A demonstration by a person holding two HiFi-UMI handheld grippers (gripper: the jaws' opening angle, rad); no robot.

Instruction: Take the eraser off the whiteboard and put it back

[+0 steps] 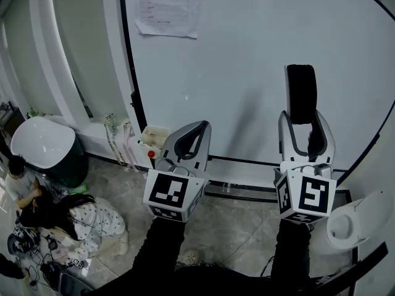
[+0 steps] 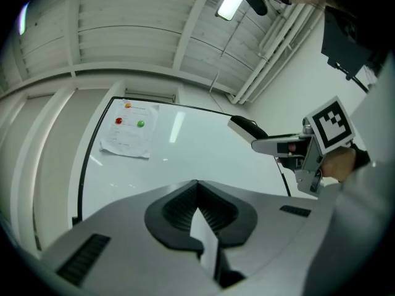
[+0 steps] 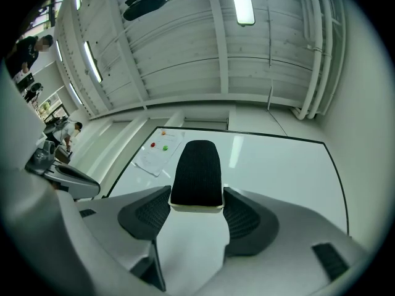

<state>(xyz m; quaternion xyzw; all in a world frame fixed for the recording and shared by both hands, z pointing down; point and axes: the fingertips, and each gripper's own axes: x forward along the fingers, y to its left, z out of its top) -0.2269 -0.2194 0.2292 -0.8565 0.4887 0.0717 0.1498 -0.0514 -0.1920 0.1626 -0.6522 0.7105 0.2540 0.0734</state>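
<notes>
Black eraser (image 1: 302, 94) being held in front of the whiteboard (image 1: 247, 66)
Nearest, the left gripper (image 1: 192, 134) is pressing its jaws together on nothing. The right gripper (image 1: 303, 128) is squeezing the eraser's lower end, and the eraser is looking just off the board. Taking it off seems done; putting it back is waiting. Farther up, a paper sheet (image 1: 166, 8) is hanging on the board.

Left gripper (image 1: 199, 128) and right gripper (image 1: 302, 117) were pale grey, curved fingers (image 1: 285, 131) lined with black ribbed pads (image 3: 145, 213), black-and-white square-marker cubes (image 1: 173, 193) at lower centre, black sleeves (image 1: 162, 245) beneath.
</notes>
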